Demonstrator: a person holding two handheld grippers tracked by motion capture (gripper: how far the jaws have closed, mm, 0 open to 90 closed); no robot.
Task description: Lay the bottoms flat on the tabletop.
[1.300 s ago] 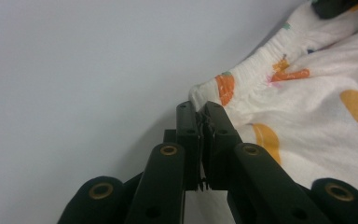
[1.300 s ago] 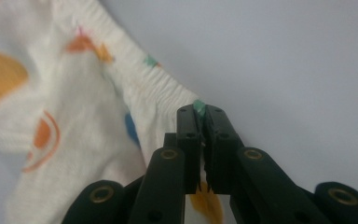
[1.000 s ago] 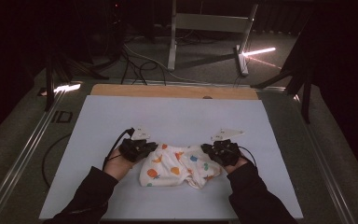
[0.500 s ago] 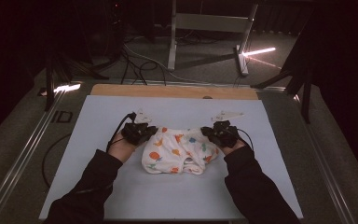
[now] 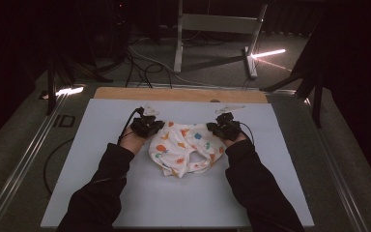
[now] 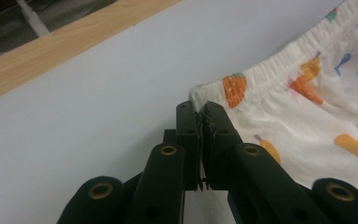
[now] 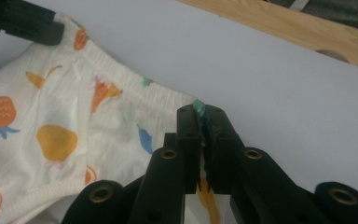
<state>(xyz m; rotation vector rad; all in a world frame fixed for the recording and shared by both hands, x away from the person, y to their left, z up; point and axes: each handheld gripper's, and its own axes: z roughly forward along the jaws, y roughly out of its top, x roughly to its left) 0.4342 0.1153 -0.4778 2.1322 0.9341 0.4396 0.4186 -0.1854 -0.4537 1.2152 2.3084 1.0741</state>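
On the white table mat (image 5: 101, 193), mid-board toward the far side, lie patterned shorts (image 5: 186, 150), waistband facing the far wooden edge (image 5: 174, 94). Left gripper (image 5: 147, 126) clamps the left waistband corner, right gripper (image 5: 224, 128) the right corner; both sets of jaws pinched tight on fabric. Progress, my guess: corners grabbed and waistband stretched out straight, but the leg end nearer the person is bunched, so flattening or folding is left. High view gives the whole layout and sleeves. Left gripper view shows the elastic waistband (image 6: 270, 65) caught at the jaw tips; right gripper view shows the same on the other corner, plus the fruit print (image 7: 56, 140).
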